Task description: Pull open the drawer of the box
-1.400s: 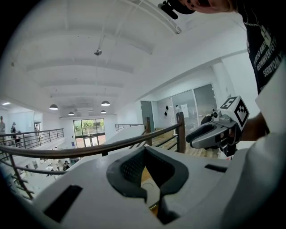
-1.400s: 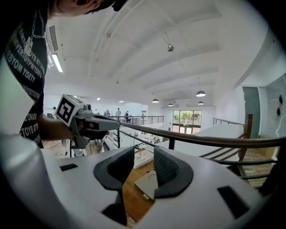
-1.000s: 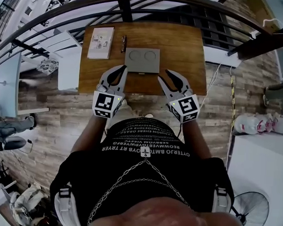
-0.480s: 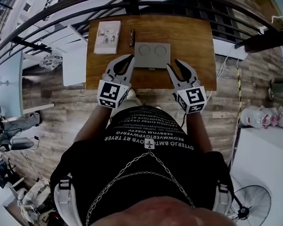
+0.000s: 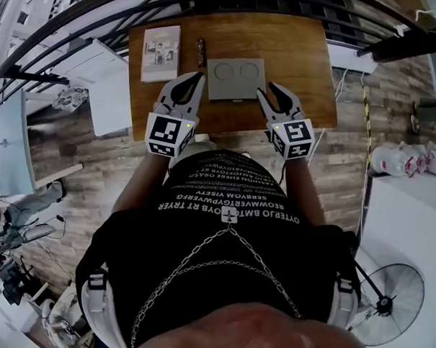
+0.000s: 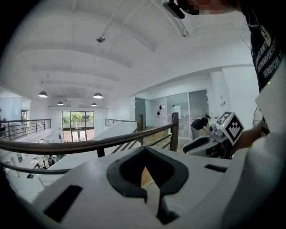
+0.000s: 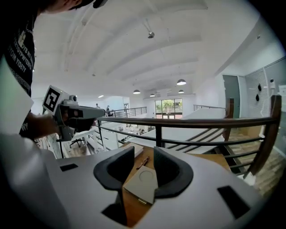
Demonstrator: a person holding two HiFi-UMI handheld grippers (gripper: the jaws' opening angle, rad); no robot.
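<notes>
Over the desk's (image 5: 302,58) front edge, the pressed-together left hand-held gripper (image 5: 195,77) and spread right hand-held gripper (image 5: 269,90) have neared the unopened box (image 5: 237,77).

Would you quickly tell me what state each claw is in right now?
Left claw: closed, holding nothing.
Right claw: open, holding nothing.

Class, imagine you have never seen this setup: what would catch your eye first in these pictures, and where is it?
The grey box in the middle of the table, two circles on its top, draws the eye first. White tongs flank it: the left tongs near its left corner, tips together, the right tongs near its right corner, open. Each bears a black-and-white marker cube, just ahead of the person's black shirt.
</notes>
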